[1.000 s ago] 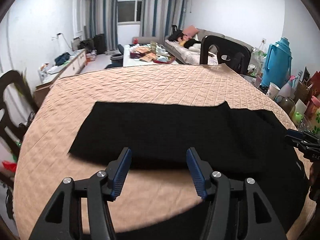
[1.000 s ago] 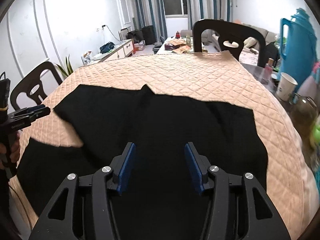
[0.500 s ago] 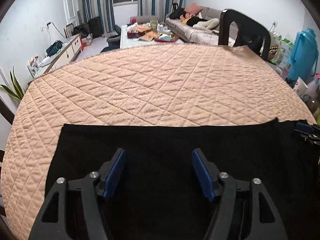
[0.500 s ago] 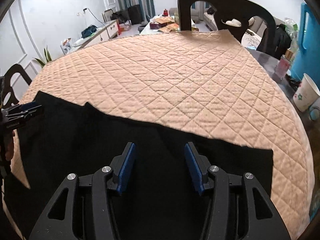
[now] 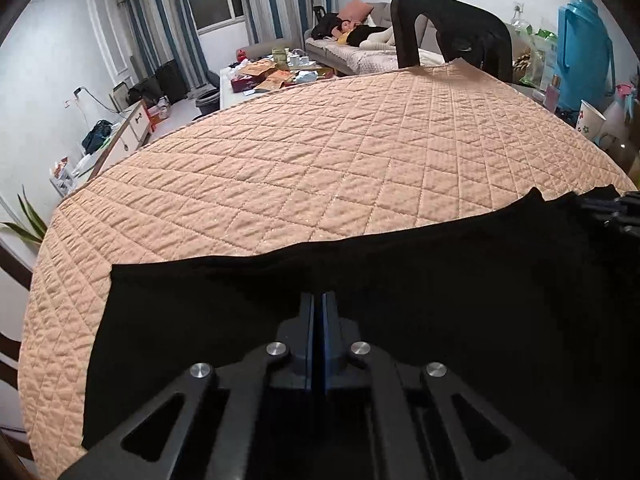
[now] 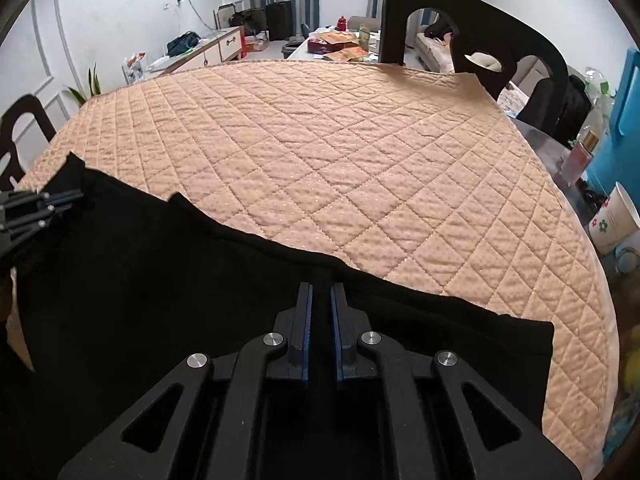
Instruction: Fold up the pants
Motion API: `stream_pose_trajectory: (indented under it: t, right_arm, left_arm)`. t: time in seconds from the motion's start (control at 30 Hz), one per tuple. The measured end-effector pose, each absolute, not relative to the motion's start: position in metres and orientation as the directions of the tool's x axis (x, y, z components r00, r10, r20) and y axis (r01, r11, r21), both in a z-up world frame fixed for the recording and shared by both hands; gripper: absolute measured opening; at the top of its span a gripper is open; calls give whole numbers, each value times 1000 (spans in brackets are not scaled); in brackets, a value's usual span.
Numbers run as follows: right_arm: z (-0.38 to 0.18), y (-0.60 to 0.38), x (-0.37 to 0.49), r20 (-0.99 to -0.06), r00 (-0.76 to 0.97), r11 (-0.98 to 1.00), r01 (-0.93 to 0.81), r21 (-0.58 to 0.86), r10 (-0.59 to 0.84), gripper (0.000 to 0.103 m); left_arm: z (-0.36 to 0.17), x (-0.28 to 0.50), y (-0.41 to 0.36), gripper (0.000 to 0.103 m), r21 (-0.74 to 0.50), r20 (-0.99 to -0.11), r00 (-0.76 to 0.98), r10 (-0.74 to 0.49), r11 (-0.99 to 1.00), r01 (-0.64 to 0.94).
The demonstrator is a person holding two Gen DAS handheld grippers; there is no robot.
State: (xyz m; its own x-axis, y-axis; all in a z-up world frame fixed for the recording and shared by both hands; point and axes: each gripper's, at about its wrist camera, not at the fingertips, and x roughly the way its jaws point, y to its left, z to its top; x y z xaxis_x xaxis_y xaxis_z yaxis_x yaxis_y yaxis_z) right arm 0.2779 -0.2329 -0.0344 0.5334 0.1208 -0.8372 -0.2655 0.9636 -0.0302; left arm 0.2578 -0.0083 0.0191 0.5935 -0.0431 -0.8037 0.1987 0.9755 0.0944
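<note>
both pinched on the far edge of the black pants [image 5: 400, 300]: left gripper [image 5: 319, 300] fully closed, right gripper [image 6: 321, 294] nearly (thin gap). looks early, cloth lying flat on the quilted table cover [image 5: 320, 152], no finished fold showing.

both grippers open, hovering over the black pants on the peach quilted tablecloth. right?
Not open. The left gripper and right gripper are each shut on the black pants, as both wrist views show. The pants do lie on the peach quilted tablecloth.

White panelled walls [image 5: 60, 60] enclose a living room; striped grey-blue curtains [image 5: 160, 12] flank a window [image 5: 214, 0]. A sofa [image 5: 360, 54] (someone lying on it) stands beyond a cluttered coffee table [image 5: 272, 76]; dark chair [image 6: 460, 28] behind the quilted bench [image 6: 340, 140].
</note>
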Motion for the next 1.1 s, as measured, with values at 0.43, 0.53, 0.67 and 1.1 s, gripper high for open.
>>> stream_pose_trajectory:
  t: [0.43, 0.53, 0.67, 1.1]
  right_arm:
    - [56, -253, 118, -634, 720, 947, -315, 65, 283, 6]
    - [51, -262, 64, -610, 727, 943, -310, 119, 315, 6]
    - [23, -273, 25, -642, 690, 942, -267, 205, 335, 6]
    - [-28, -302, -17, -700, 572, 898, -184, 399, 428, 44]
  left_arm:
    - [90, 108, 32, 4, -37, -653, 738, -172, 980, 196]
    - [82, 60, 38, 4, -60, -647, 738, -190, 978, 200]
    - [56, 14, 36, 4, -101, -679, 698, -228, 970, 219]
    - [46, -27, 51, 21, -180, -704, 667, -244, 970, 165]
